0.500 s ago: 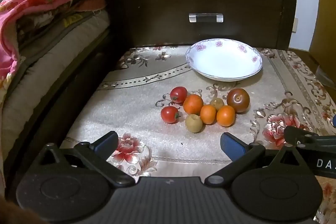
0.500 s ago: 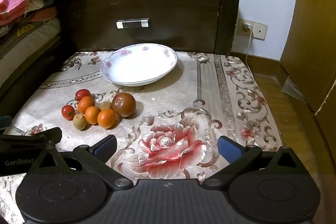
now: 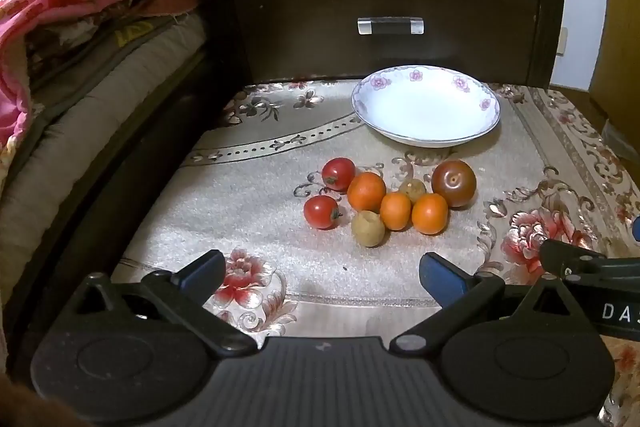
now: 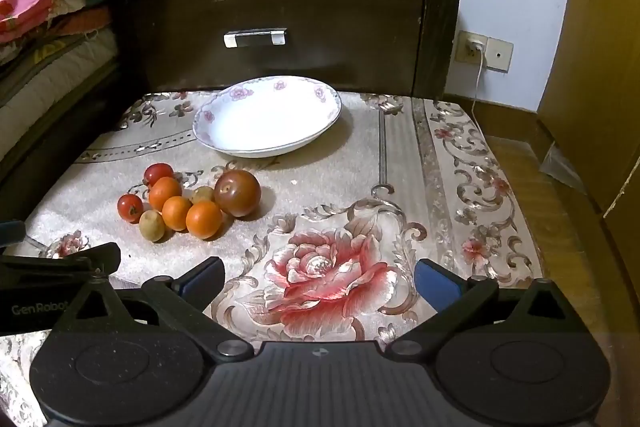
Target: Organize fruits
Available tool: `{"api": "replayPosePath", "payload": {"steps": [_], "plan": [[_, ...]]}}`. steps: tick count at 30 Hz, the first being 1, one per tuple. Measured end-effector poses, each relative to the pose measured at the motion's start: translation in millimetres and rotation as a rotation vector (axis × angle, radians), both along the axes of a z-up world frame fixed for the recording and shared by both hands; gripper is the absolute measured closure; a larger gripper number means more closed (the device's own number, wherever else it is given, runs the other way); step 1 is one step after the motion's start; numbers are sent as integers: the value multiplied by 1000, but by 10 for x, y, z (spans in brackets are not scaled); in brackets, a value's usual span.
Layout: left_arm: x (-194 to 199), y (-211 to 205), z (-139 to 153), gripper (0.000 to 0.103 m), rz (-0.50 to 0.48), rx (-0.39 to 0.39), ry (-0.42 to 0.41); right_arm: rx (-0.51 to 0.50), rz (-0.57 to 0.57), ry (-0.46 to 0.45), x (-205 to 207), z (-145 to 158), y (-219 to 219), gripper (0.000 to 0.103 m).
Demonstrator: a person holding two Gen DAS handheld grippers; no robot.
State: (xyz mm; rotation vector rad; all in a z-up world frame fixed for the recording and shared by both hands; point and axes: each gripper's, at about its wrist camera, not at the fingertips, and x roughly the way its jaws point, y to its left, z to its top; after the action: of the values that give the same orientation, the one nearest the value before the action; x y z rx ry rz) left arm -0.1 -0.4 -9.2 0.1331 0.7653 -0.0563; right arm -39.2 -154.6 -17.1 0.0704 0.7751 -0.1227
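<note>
**Fruit heaped on the cloth, dish bare**

From the left wrist: the left hand-held gripper (image 3: 320, 273) hangs with its blue-tipped fingers spread wide, holding nothing, above the floral-cloth bench (image 3: 248, 219). Just ahead lies a touching cluster: two red cherry tomatoes (image 3: 321, 212), three small orange citrus fruits (image 3: 366, 191), two tan-brown round fruits (image 3: 368, 228) and a big dark-red tomato (image 3: 454, 183). Beyond sits the white flower-rimmed porcelain dish (image 3: 426, 105).

From the right wrist: the right hand-held gripper (image 4: 319, 280) is likewise spread and empty over a woven rose, the cluster to its left.
</note>
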Motion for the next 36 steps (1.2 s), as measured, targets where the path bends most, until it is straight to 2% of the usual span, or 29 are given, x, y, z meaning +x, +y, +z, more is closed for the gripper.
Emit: {"api": "replayPosePath", "payload": {"steps": [36], "plan": [[66, -41, -49, 0, -8, 15, 28, 9, 9, 34, 61, -72, -42, 7]]}}
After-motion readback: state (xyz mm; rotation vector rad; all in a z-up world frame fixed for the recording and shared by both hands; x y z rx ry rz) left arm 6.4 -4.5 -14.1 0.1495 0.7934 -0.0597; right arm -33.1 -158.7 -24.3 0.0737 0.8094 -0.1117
